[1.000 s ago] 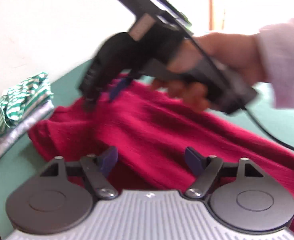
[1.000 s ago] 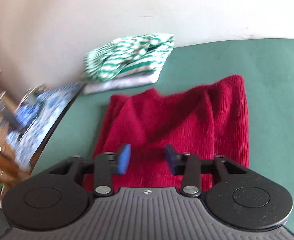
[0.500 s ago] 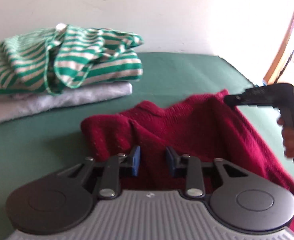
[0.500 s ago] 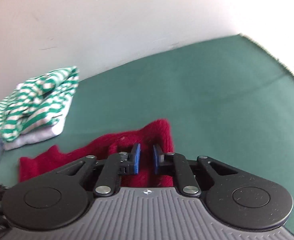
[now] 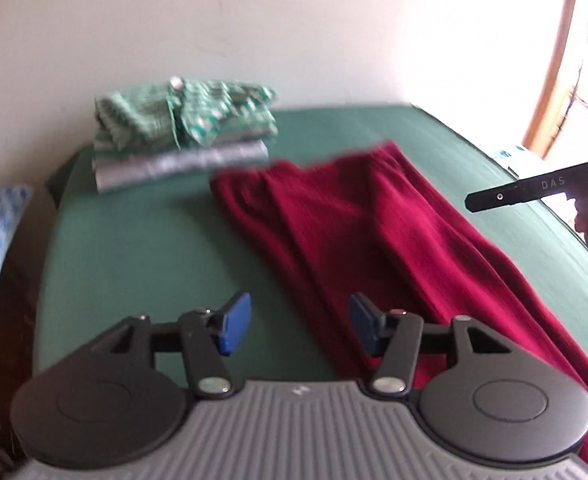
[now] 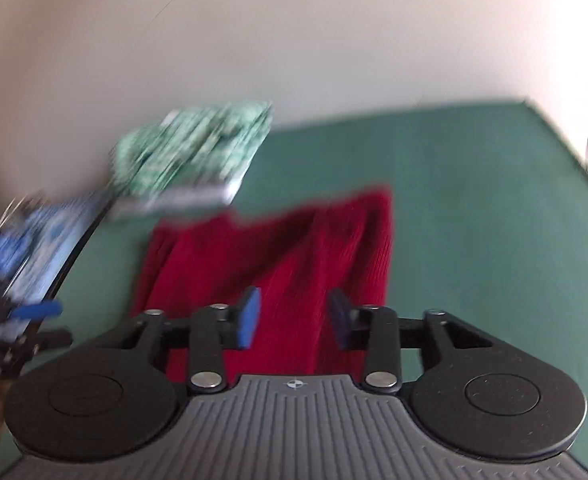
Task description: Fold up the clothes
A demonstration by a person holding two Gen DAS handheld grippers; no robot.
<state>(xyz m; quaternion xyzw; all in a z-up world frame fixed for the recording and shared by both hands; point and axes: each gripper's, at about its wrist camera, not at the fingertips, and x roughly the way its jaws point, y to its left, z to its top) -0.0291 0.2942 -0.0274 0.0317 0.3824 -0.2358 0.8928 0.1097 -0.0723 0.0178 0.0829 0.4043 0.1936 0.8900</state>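
Both tongs, left [image 5: 295,323] and right [image 6: 294,317], are opening empty, having just let go of the red sweater [image 5: 373,232], which is lying lengthwise-folded on the green tabletop [image 5: 142,240]; another fold is probably remaining

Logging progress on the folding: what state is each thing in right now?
red knit garment: lying flat on the green surface, folded lengthwise, not held
green striped garment: folded, stacked on top
grey garment: folded, under the striped one
left tool: opening, nothing between
right tool: opening, nothing between
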